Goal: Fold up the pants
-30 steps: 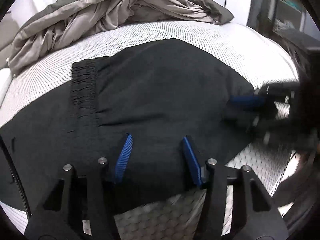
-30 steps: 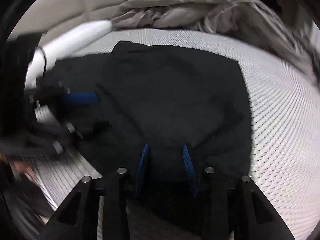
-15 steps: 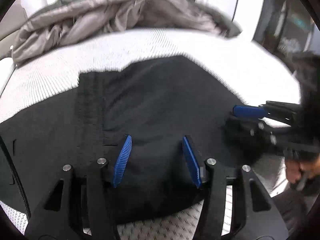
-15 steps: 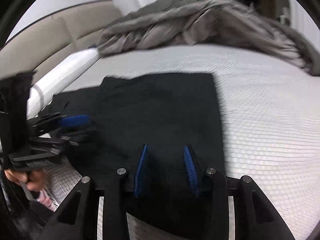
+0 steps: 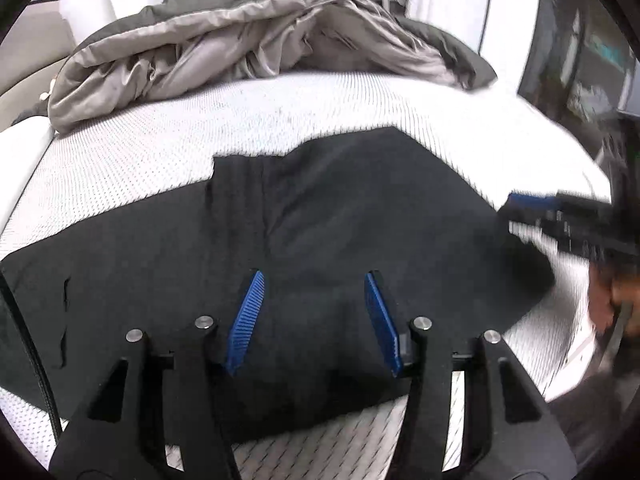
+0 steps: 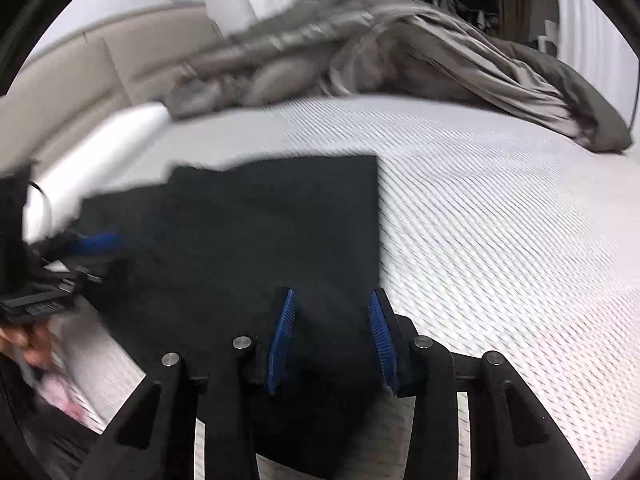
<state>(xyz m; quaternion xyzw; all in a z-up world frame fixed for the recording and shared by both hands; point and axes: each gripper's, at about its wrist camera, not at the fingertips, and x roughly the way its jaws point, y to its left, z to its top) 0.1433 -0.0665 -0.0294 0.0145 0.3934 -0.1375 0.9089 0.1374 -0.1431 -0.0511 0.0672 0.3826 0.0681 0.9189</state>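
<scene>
Black pants (image 5: 340, 216) lie folded on the white mattress (image 5: 168, 152), the ribbed waistband (image 5: 236, 204) towards the left. My left gripper (image 5: 314, 280) is open above the near edge of the fold, its blue pads apart with nothing between them. My right gripper (image 6: 332, 300) is open over the near right corner of the pants (image 6: 256, 232). Each gripper shows blurred in the other's view, the right one in the left wrist view (image 5: 536, 204) and the left one in the right wrist view (image 6: 92, 244).
A crumpled grey duvet (image 5: 248, 40) is heaped at the far side of the mattress, also in the right wrist view (image 6: 400, 48). A beige headboard (image 6: 88, 64) and a white bolster (image 6: 100, 160) lie at the left. Dark furniture (image 5: 592, 60) stands beyond the right edge.
Both grippers have pulled back and tilted up, so the pants sit lower and further off in view. The right gripper's jaws have opened wider.
</scene>
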